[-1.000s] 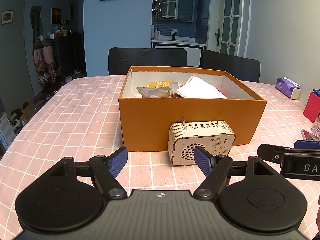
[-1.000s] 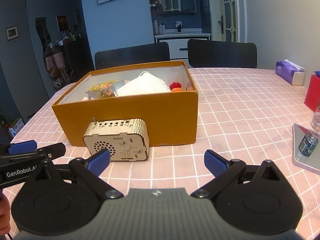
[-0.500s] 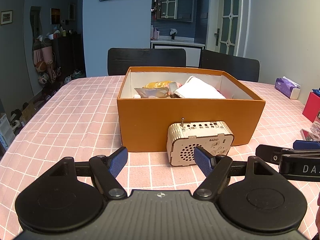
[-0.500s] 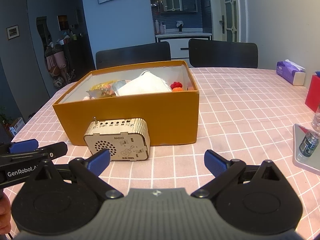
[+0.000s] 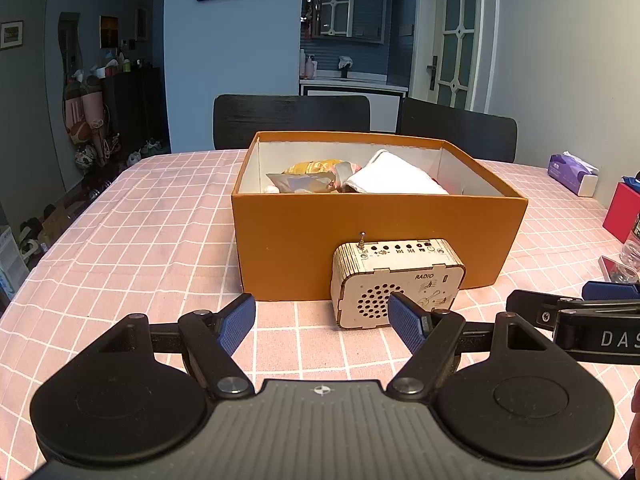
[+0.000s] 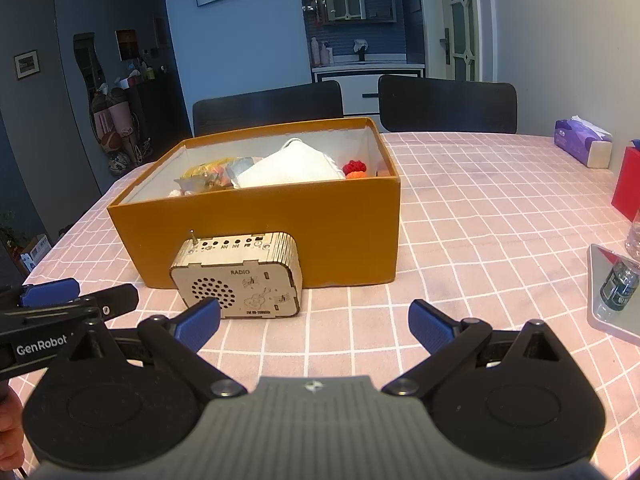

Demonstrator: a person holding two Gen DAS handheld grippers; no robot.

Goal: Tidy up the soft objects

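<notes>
We hold the left gripper [image 5: 321,317] and right gripper [image 6: 314,320] low over the table, fingers spread wide, both empty. The soft objects [image 6: 292,168] lie inside the orange box [image 6: 260,236]. Reaching forward risks striking the wooden radio [image 6: 240,276] touching the box front, toppling it.

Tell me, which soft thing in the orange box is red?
The small red knitted ball, at the right end of the orange cardboard box, beside the big white cloth bundle. The other items are white, yellow or silvery.
</notes>
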